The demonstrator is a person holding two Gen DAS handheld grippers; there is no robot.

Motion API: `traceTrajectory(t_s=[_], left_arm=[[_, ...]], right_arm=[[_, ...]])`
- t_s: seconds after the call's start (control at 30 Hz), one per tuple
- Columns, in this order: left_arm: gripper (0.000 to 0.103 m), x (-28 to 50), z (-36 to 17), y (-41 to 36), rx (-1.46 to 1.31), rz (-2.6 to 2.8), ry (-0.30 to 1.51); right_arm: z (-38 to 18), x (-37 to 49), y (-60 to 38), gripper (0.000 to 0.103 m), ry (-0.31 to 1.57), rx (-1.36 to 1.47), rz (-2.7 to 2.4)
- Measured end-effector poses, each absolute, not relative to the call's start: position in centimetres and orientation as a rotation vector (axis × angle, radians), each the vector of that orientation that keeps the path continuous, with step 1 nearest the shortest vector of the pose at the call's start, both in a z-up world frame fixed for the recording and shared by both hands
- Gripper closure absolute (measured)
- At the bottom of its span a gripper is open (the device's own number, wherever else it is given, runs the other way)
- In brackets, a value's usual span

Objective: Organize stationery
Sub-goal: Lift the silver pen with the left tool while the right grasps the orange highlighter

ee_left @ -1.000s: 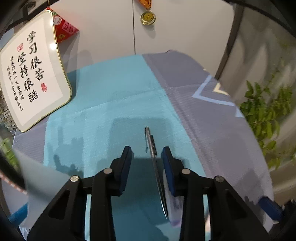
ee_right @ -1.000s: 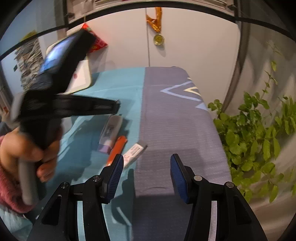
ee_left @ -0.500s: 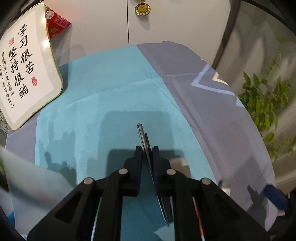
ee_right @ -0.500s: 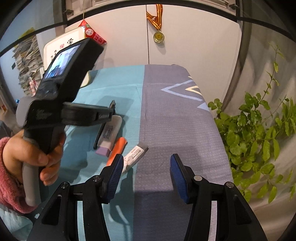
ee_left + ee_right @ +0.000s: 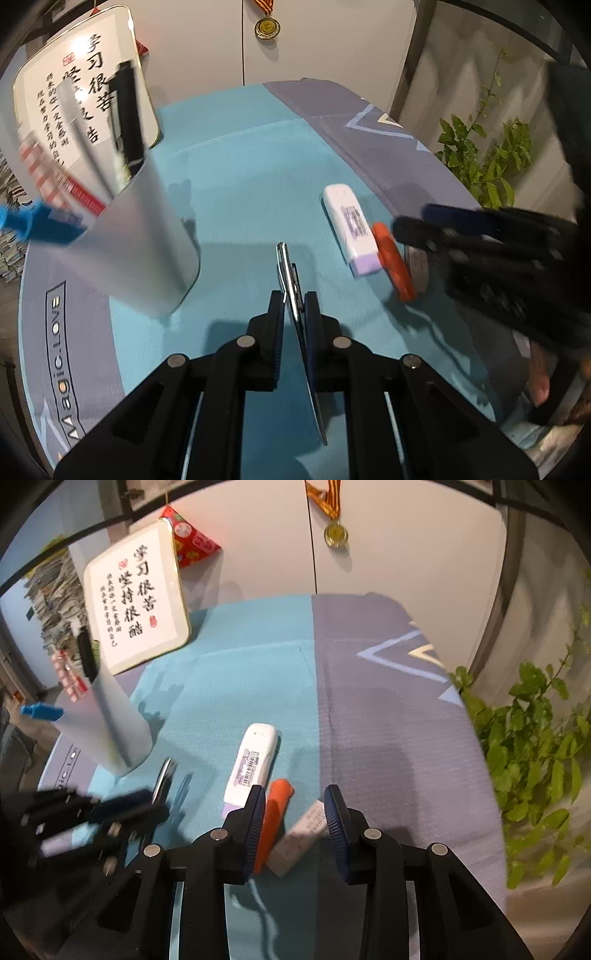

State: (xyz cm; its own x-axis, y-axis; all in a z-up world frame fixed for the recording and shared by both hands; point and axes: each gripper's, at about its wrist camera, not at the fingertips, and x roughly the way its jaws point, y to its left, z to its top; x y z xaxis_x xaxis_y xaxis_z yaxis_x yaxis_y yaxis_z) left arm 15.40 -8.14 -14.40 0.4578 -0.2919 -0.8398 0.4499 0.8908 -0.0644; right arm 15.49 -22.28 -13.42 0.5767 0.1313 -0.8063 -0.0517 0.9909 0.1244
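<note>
My left gripper (image 5: 294, 299) is shut on a slim silver pen (image 5: 290, 280) over the teal cloth. A pale grey pen cup (image 5: 147, 236) with several pens in it stands just left of it, blurred. A white barcode-labelled stick (image 5: 351, 225), an orange marker (image 5: 393, 266) and a small labelled eraser (image 5: 417, 266) lie to the right. My right gripper (image 5: 295, 805) hovers there with its jaws closing. The orange marker (image 5: 275, 812) and eraser (image 5: 303, 834) lie between its fingers, and no pad is seen pressing on them. The white stick (image 5: 255, 764) lies just beyond its left finger.
A framed calligraphy plaque (image 5: 136, 598) leans at the back left, with a red packet (image 5: 192, 542) behind it. A medal (image 5: 335, 534) hangs on the white cabinet. A leafy plant (image 5: 535, 738) crowds the table's right edge. The grey half of the cloth (image 5: 388, 709) lies to the right.
The left jaws closed on the pen, then carried it so the pen cup came into view on the left. The right gripper moved forward over the orange marker and eraser, and its jaws narrowed.
</note>
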Motion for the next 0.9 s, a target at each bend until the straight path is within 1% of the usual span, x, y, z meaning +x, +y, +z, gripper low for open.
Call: traceTrajectory(t_s=[0.27,0.63,0.9], left_arm=[[0.093,15.4,-15.0,-6.8,0.138,-0.466,1.013],[0.093,15.0,-15.3,-6.2,0.132,-0.483,1.026],[0.092,14.8,-15.3,-5.7,0.131,-0.481,1.017]], right_arm=[[-14.6,16.9,-20.7,0.069,1.008,0.071,0.123],[-14.7,16.7,-21.5,0.069,1.028,0.097,0.096],[-14.9,15.5,-19.8,0.069,1.046,-0.072,0.087]])
